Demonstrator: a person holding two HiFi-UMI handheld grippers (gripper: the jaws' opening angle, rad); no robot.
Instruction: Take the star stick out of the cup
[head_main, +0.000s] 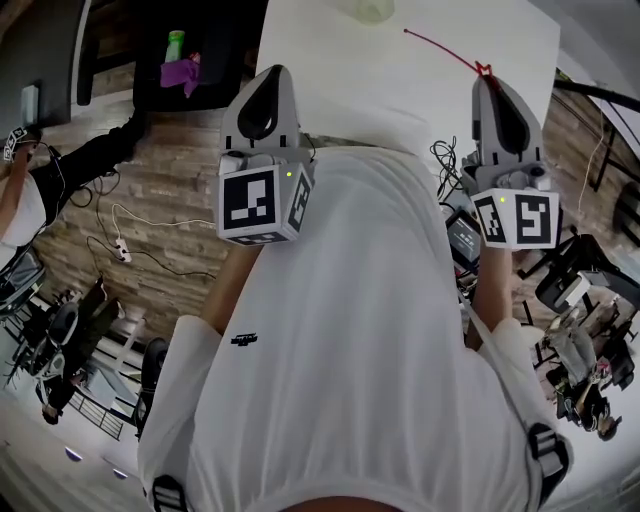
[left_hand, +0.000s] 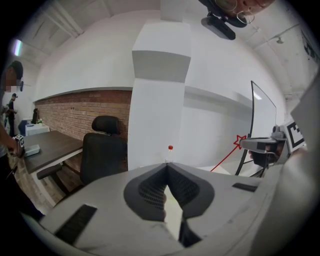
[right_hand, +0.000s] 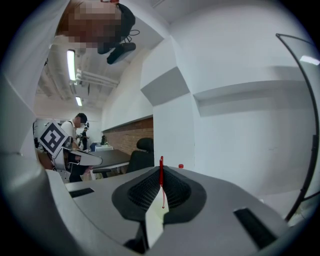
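We hold two grey handheld grippers over a white bench (head_main: 330, 70). Our right gripper (head_main: 486, 82) is pinched tight on the thin red star stick (head_main: 440, 50), close to its star end. The stick slants out above the bench, clear of the pale translucent cup (head_main: 373, 10) at the far edge. Our left gripper (head_main: 272, 74) has its tips together and holds nothing.
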